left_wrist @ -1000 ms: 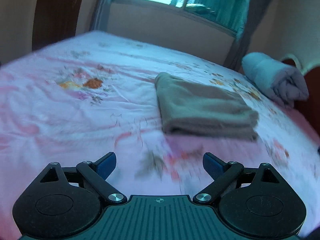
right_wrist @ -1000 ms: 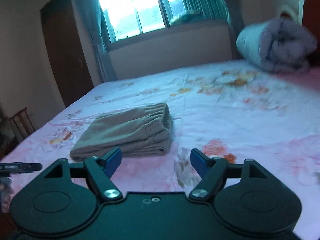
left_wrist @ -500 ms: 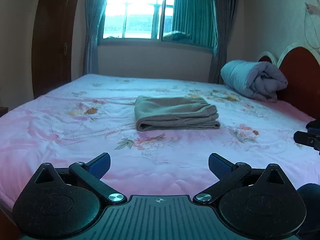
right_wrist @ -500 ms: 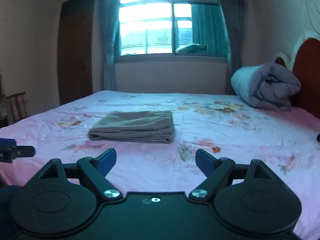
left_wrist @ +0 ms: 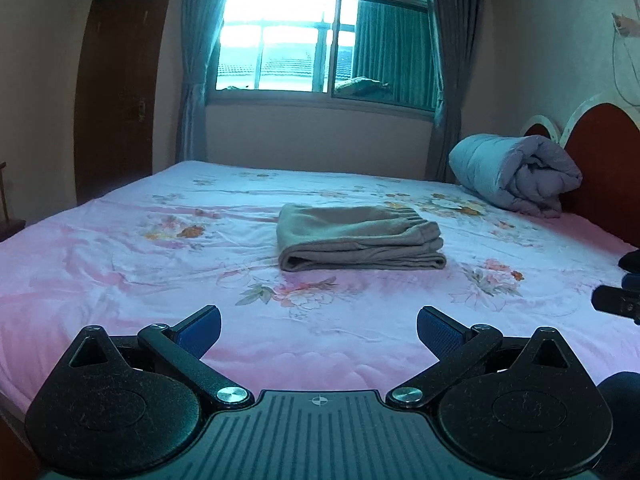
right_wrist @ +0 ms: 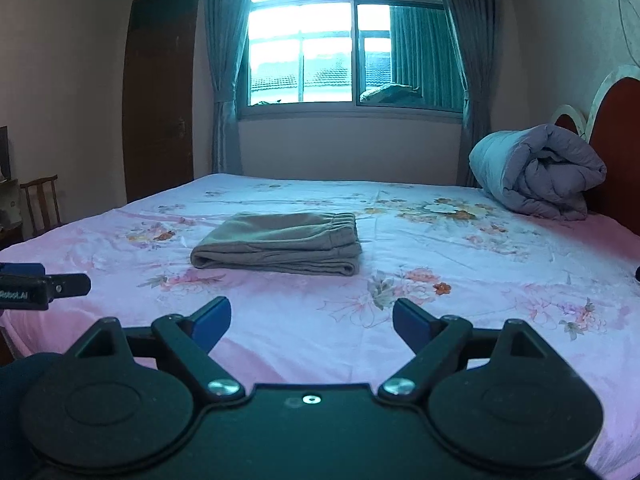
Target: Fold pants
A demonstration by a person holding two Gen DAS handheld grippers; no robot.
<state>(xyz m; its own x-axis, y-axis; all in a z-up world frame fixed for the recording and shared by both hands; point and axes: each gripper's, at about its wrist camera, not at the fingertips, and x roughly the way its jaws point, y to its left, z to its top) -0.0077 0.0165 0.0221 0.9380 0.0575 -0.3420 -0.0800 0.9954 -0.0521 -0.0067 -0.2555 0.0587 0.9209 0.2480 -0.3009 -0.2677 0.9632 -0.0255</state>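
— While both cameras look across the bed (left_wrist: 120, 272), where do the pants (left_wrist: 360, 240) lie?

— On the pink flowered sheet, about the middle of the bed, folded into a flat grey-brown stack. The elastic waistband is on the right end and the rounded fold faces near and left.

— And the left tongs (left_wrist: 318, 326)?

— Spread wide, blue pads (left_wrist: 202, 326) far apart, nothing but sheet between them. They hover near the bed's near edge, well apart from the pants.

— The right tongs (right_wrist: 311, 320)?

— Also spread, nothing between the pads, likewise well short of the pants (right_wrist: 276, 244). In the right view the left tongs poke in at the left edge (right_wrist: 44, 286); in the left view the right tongs show at the right edge (left_wrist: 618, 304).

— Anything else on the bed?

— A rolled grey-blue quilt (left_wrist: 516, 172) at the far right, against the red headboard (left_wrist: 604, 168). Behind the bed, a curtained window (left_wrist: 320, 36); a dark door (left_wrist: 116, 80) on the left wall, and a wooden chair (right_wrist: 40, 204) in the right view.
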